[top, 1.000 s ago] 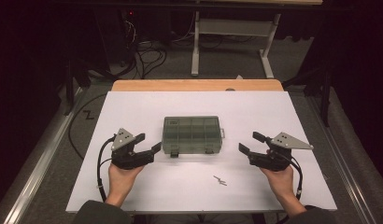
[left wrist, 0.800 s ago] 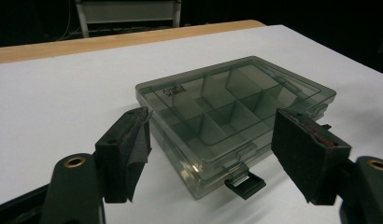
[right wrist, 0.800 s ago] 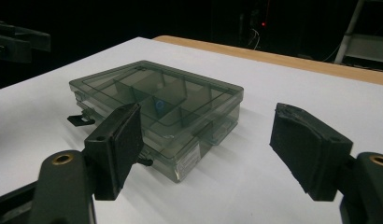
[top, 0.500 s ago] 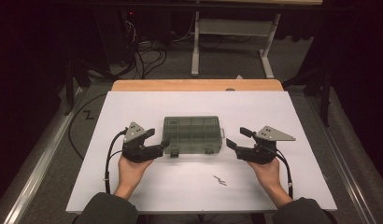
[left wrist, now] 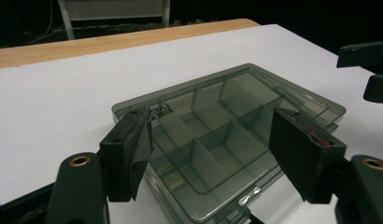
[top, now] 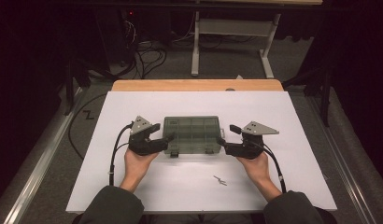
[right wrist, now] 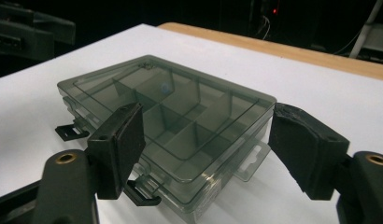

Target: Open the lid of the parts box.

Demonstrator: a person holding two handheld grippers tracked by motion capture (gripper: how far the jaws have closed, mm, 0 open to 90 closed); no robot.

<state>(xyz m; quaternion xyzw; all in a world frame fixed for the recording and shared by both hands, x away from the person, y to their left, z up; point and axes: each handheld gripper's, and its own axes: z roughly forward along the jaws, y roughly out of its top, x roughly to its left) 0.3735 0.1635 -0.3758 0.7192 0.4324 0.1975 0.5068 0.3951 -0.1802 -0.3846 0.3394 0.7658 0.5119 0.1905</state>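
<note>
A white sheet (top: 189,186) covers the table, whose wooden edge (top: 197,85) shows at the far side, and beyond it lie a dim grey floor, tangled cables (top: 143,53) and a white desk frame (top: 231,32). Between the left gripper (top: 167,139) and the right gripper (top: 221,141) lies a smoky, closed compartment box (top: 192,134), flat, its long axis running from one claw to the other and its latches (top: 174,154) on the person's side. Both claws stand wide with an end of the box at their mouths, pads clear of it, and a small metal piece (top: 220,179) lies on the sheet near the right hand (top: 255,168).
</note>
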